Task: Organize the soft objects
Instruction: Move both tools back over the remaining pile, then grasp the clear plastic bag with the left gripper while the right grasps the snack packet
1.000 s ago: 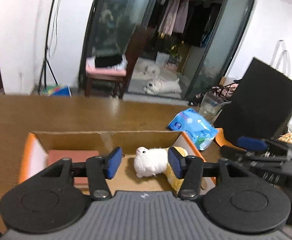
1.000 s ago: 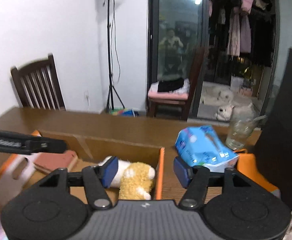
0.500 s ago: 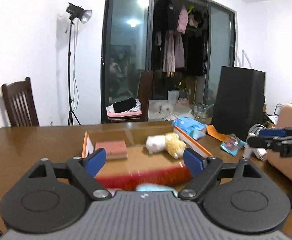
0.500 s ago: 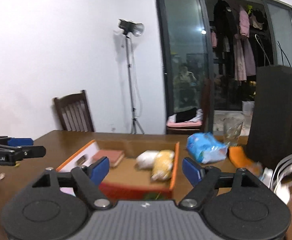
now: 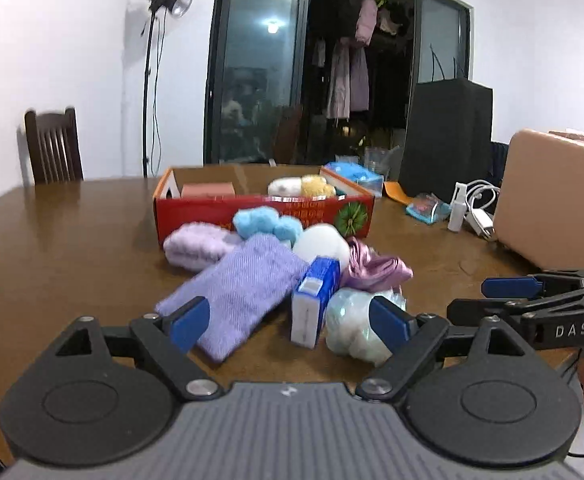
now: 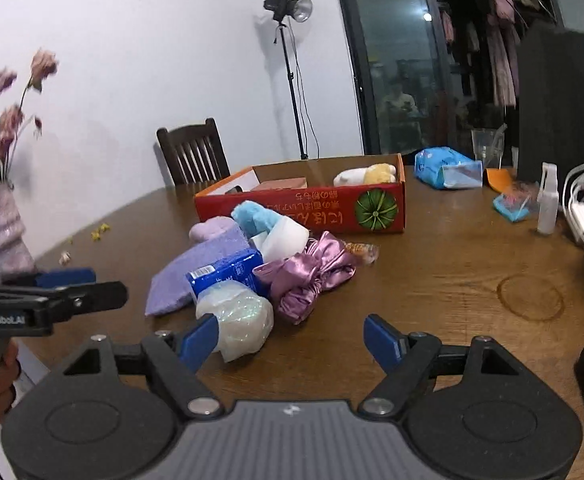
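A red cardboard box (image 5: 260,216) (image 6: 303,208) on the wooden table holds a white and yellow plush (image 5: 301,186) (image 6: 365,175) and a pink block (image 5: 208,189). In front of it lies a pile: a purple cloth (image 5: 240,288) (image 6: 196,268), a lilac roll (image 5: 196,244), a blue fluffy item (image 5: 264,222) (image 6: 252,214), a white ball (image 5: 321,242), a blue tissue pack (image 5: 313,300) (image 6: 228,272), pink satin fabric (image 5: 375,268) (image 6: 307,276) and a clear-wrapped white bundle (image 5: 351,328) (image 6: 238,318). My left gripper (image 5: 288,322) is open just before the pile. My right gripper (image 6: 292,342) is open to the pile's right.
A blue wipes pack (image 6: 447,168), a glass (image 6: 485,142), a black bag (image 6: 555,100), a spray bottle (image 6: 547,200), white cables (image 5: 479,208) and a tan case (image 5: 551,196) stand at the right. A vase of flowers (image 6: 0,216) is at the left. A chair (image 5: 54,144) stands behind the table.
Both grippers have pulled back from over the box toward the table's near edge and stayed open. The pile of soft items in front of the box has come into view.
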### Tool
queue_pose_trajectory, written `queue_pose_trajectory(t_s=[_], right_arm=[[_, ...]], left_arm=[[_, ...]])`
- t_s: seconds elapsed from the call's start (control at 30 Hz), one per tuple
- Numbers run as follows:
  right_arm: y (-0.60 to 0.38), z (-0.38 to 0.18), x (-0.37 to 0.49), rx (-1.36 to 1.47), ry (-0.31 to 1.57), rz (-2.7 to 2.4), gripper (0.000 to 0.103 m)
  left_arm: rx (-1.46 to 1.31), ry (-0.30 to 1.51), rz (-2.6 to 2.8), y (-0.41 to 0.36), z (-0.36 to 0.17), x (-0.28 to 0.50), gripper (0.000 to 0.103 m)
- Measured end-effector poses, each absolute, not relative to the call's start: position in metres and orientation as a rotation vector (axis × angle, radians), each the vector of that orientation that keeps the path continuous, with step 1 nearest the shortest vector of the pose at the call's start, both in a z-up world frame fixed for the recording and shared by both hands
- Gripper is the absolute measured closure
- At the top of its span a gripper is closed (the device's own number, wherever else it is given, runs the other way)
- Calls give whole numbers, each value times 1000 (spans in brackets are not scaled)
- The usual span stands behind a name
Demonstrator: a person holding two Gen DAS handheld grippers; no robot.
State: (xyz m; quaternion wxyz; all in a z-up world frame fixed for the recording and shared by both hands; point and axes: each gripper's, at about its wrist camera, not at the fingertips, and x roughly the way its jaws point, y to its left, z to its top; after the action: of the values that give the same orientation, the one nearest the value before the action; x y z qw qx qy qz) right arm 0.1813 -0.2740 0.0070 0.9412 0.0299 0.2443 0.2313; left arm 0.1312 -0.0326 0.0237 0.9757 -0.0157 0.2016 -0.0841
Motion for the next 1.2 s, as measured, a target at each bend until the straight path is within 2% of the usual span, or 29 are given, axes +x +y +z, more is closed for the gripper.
queue_pose_trajectory(t_s=[0.07,0.13,0.27,0.33,0.4,0.43,0.77,0.8,0.83,0.87,0.9,1.1,1.2], right_arm=[[-269,9,181,55,459,468,26],[-268,11,185,84,436,467,34],[-277,1,196,134,440,413,44],[-286,-4,207,168,446,374,48],[-294,-8,220,187,459,343,49],[-297,-9,227,186,465,328,49],[-296,-12,313,54,544,307,49],[-293,-12,321,46,544,316,49],[-289,-12,333,36,551,331,49],[-285,-12,342,27,559,342,49],[-281,-12,352,16,560,351,49],[-258,-28,398,-25,626,412,65],[-251,-32,397,-51,635,446,77]], left_arm=[[-51,412,-184,-34,21,134,14],[-66,438,-202,-39,15,139,15],[-113,507,-231,-50,-2,154,16],[-129,504,-218,-59,-8,161,25],[-93,474,-163,-72,-10,165,34],[-64,457,-156,-80,-11,166,36],[-68,604,-249,-85,-25,212,35],[-79,614,-256,-84,-25,216,40],[-86,618,-268,-83,-25,219,54],[-90,620,-282,-81,-24,221,62],[-93,624,-294,-79,-23,223,65],[-83,630,-279,-63,-22,221,68],[-117,638,-280,-46,-16,214,63]])
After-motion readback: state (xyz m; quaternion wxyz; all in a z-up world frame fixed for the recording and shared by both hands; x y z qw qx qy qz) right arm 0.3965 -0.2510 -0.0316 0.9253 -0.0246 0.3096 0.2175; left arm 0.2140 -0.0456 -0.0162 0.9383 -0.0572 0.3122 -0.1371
